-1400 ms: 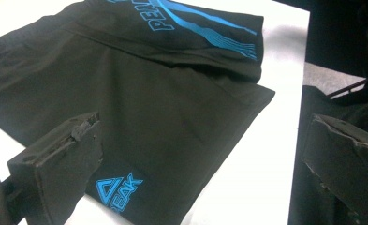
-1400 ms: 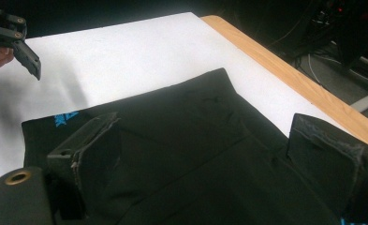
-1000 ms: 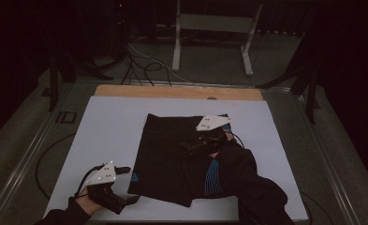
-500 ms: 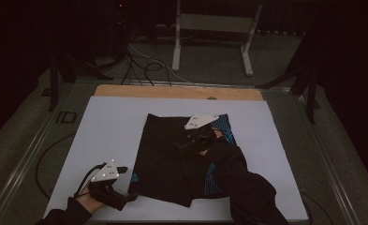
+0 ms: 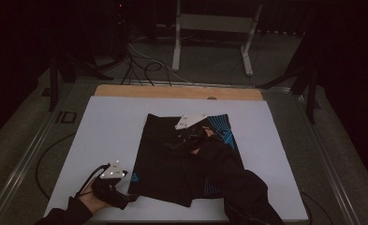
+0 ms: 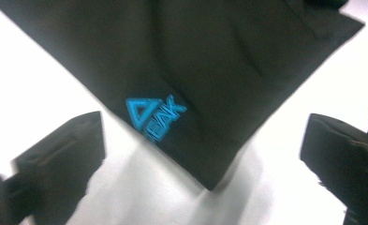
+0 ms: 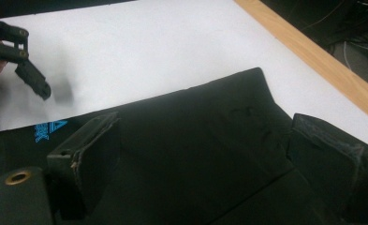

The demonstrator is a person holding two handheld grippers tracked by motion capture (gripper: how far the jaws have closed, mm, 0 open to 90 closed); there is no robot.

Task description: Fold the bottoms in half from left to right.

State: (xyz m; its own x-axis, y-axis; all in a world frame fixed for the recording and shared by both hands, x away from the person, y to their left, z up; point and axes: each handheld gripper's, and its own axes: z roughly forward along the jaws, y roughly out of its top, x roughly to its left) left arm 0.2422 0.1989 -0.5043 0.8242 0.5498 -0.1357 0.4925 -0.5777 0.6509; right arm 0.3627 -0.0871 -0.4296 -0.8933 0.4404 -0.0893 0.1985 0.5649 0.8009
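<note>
Black garment [image 5: 172, 159] with blue print, white table [image 5: 106, 126]

a white desk [image 5: 111, 131] with a wooden strip [image 5: 172, 92] along its far edge carries a black garment [image 5: 163, 159] with blue print, lying flat.

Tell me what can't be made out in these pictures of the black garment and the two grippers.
- High view: the right gripper jaws blend into the black garment; open or shut is unreadable there.
- High view: the sleeve covers part of the garment's blue print.
- Left gripper view: the blue logo is blurred.
</note>
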